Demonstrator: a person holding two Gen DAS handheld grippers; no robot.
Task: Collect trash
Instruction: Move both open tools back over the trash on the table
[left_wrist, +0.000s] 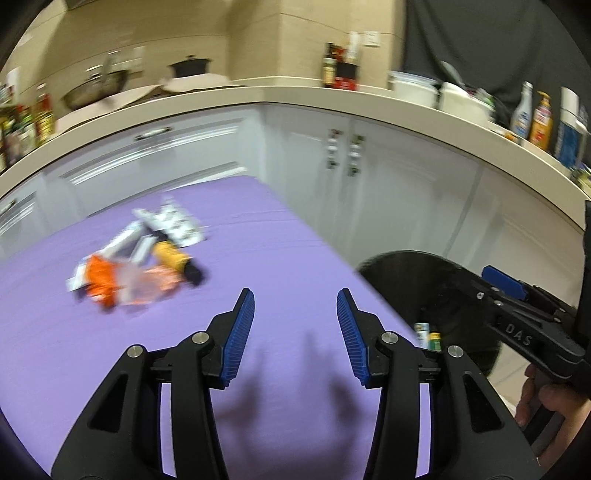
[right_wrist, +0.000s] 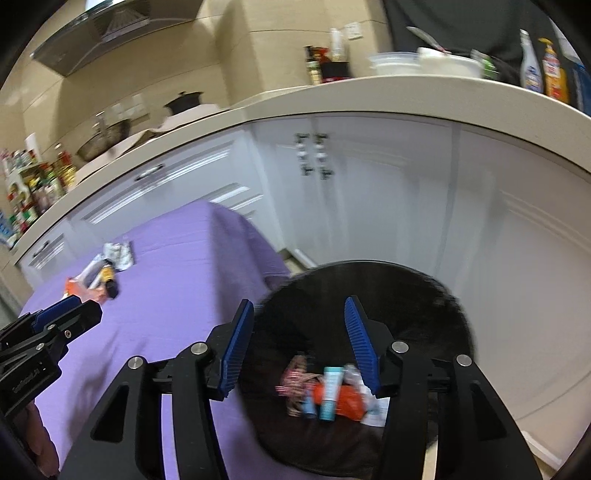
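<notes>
Trash lies mid-tabletop on the purple cloth, bare cloth toward its right edge. Left gripper and right gripper gape half-open, empty. Black bin beside that edge holds wrappers and tubes.

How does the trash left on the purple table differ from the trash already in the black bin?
The trash on the purple table lies spread out in the open on the cloth; the trash in the black bin is heaped together at the bottom. The table pile shows a yellow bottle with a dark cap and white wrappers; the bin pile shows a light blue tube and a red-striped wrapper. Both include orange packaging, and neither is held.
</notes>
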